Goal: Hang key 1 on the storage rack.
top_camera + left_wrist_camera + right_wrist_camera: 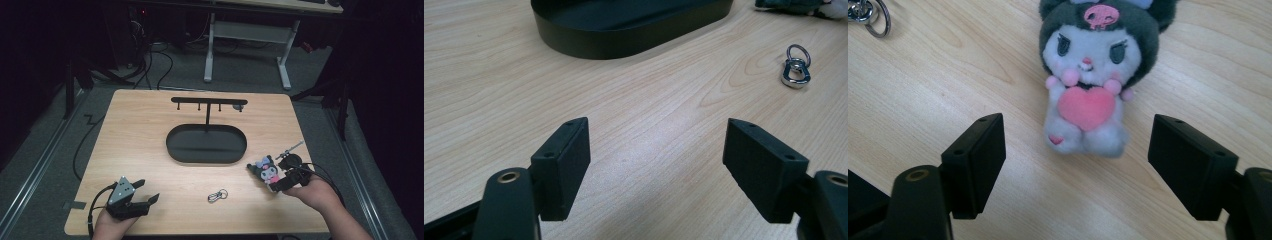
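A small plush doll [1088, 65] with a black hood, a pink skull mark and a pink heart lies flat on the wooden table, near its right edge [265, 169]. My right gripper [1076, 122] is open. Its jaws stand wide on either side of the doll's feet, and the pads are clear of it. In the high view the right gripper [274, 181] sits just behind the doll. My left gripper [146, 191] rests at the front left of the table, open [656, 135], with bare wood between its jaws.
A black oval tray [172, 150] stands mid-table with a post and a hook bar [207, 101] above it; its wall [624, 40] shows ahead of the left gripper. A silver key ring with a clasp [218, 195] [795, 70] [870, 12] lies between the grippers.
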A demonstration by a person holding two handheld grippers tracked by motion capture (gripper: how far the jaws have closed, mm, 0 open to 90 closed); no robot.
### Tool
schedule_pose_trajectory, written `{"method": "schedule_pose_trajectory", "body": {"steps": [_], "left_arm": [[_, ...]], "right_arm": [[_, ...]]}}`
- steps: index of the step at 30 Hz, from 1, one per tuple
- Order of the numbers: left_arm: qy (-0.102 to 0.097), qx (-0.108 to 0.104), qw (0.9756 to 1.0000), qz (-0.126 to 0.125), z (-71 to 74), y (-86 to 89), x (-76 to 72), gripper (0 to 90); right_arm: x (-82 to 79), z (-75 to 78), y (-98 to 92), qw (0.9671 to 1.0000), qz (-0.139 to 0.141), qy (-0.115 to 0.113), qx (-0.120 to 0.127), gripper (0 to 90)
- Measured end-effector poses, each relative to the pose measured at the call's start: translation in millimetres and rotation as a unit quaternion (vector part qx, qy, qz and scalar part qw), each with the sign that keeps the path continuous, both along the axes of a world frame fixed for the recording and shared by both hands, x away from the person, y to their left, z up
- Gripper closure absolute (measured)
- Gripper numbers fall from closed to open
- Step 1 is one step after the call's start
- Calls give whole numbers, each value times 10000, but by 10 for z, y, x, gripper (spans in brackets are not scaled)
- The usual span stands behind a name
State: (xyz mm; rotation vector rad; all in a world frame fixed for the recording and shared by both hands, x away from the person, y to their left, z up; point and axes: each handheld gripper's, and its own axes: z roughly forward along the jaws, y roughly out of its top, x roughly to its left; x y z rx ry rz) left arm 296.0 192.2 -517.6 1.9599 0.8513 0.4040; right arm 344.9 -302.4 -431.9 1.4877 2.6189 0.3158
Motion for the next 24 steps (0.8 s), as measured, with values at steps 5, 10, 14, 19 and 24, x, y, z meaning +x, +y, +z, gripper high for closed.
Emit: {"method": "schedule_pose_trajectory", "body": {"steps": [5,10,14,19,24], "left_arm": [[5,-2,10000,9,-1,12,0,276],[-4,5,10000,5,0,10,-3,276],[-9,9,10000,5,-1,7,-4,276],[-1,26,10000,-9,-3,4,-6,276],[-6,32,10000,-9,-5,1,-7,276]], "right_arm": [[58,-143,32,9998,-117,145,-7,251],[103,-236,16,9997,-179,177,-69,250],[127,-302,-13,9996,-181,213,-79,248],[134,-390,-38,9993,-279,244,-61,250],[145,-465,-44,9988,-374,328,-36,282]]}}
